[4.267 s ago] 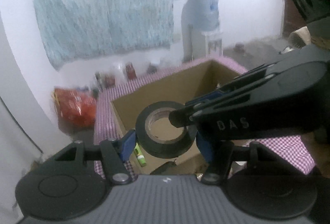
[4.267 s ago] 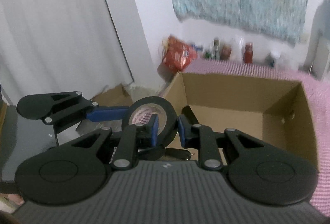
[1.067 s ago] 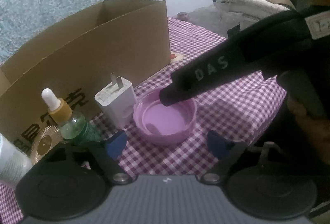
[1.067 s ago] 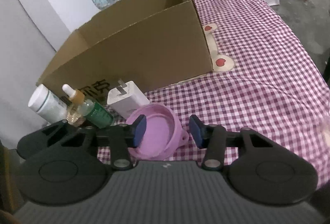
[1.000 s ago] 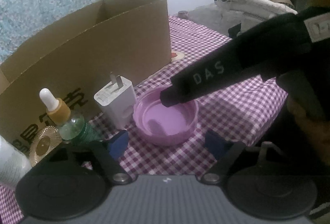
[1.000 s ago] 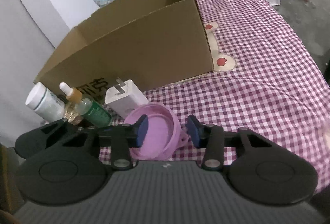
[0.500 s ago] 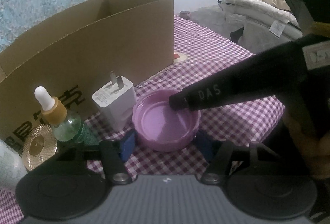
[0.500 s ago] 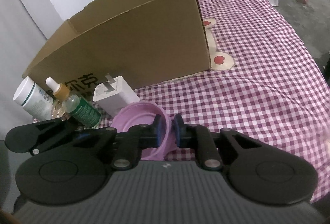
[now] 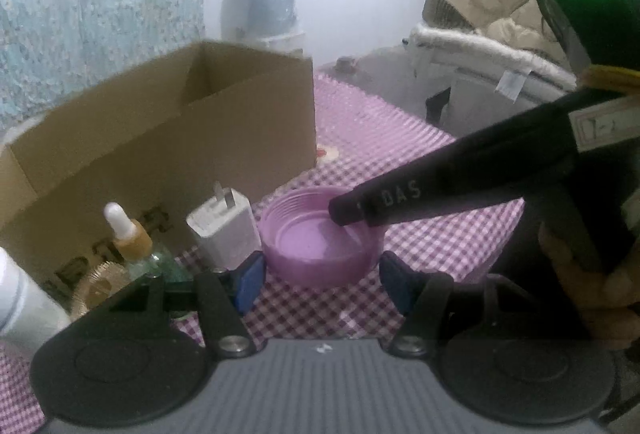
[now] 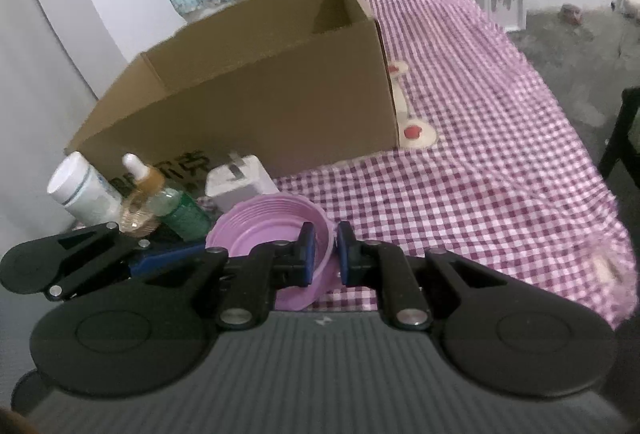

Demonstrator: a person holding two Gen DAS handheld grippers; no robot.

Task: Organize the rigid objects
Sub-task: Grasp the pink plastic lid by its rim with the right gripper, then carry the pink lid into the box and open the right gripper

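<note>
I had my right gripper [image 10: 323,248] clenched on the near wall of the one pink lid [image 10: 267,224], one pad inside the rim and one outside. My left gripper [image 9: 322,284] straddled the same lid [image 9: 320,248]; its left pad lay against the side wall, but I could not tell whether the right pad touched. The lid lay open side up, low over the purple checked cloth [image 10: 480,170], just in front of the cardboard box [image 10: 256,106].

To the lid's left the room was tight: one white charger [image 10: 240,180], one dropper bottle [image 10: 160,200], one white bottle [image 10: 86,190] and one gold disc [image 10: 136,220] crowded against the box's front wall, and the charger stood just beside the lid. To the right the cloth lay bare out to its front edge, where it dropped away. The box was the only one, its top open, its rim above everything beside it.
</note>
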